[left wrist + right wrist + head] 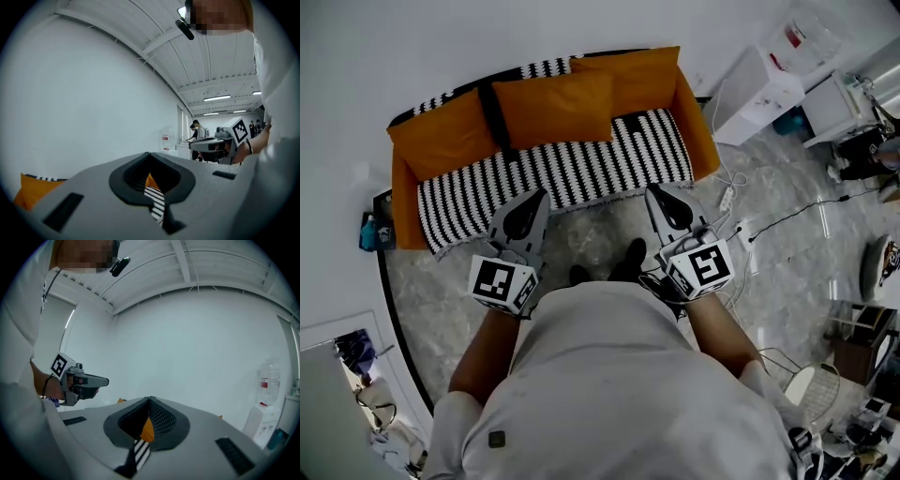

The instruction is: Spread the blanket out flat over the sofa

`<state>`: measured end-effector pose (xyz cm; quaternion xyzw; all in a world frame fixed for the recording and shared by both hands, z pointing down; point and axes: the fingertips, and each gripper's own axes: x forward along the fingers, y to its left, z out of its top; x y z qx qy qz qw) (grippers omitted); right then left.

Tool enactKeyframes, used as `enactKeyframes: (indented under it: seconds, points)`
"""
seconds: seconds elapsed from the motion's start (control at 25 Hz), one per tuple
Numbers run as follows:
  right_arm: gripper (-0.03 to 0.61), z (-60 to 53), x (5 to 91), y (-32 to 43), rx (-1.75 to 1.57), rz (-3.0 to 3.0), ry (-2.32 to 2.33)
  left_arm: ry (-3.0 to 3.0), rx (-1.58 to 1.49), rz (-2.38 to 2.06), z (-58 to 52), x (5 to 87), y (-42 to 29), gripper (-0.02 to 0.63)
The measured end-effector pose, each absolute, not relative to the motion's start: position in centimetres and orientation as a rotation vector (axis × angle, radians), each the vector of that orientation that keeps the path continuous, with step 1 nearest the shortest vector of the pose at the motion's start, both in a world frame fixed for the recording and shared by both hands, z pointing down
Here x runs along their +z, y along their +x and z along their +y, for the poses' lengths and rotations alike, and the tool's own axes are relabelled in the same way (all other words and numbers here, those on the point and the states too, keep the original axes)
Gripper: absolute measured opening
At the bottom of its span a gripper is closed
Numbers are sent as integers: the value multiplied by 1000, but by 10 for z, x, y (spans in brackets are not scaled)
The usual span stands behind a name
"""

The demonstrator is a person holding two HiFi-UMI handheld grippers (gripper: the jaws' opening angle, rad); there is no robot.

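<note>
You are facing a black-and-white striped fabric blanket (562,173) that is lying spread flat across the seat of the orange upholstered sofa (701,141), its front edge hanging over the seat front. It is also showing behind the orange back cushions (553,108), running over the backrest.

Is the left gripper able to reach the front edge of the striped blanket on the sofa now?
Probably yes. The left gripper points at the blanket from close by, over bare floor, with nothing in between. Its jaws are shut, so they must open first.
</note>
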<state>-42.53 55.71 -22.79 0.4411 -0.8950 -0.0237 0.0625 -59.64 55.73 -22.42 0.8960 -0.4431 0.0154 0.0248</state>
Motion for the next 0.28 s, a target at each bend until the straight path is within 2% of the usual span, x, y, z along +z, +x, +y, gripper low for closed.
enactKeyframes:
  seconds: [0.28]
  points:
    - [26,558,-230,-444,-75,-2707,1334,2765,39,-1367,559,-222,-613,9]
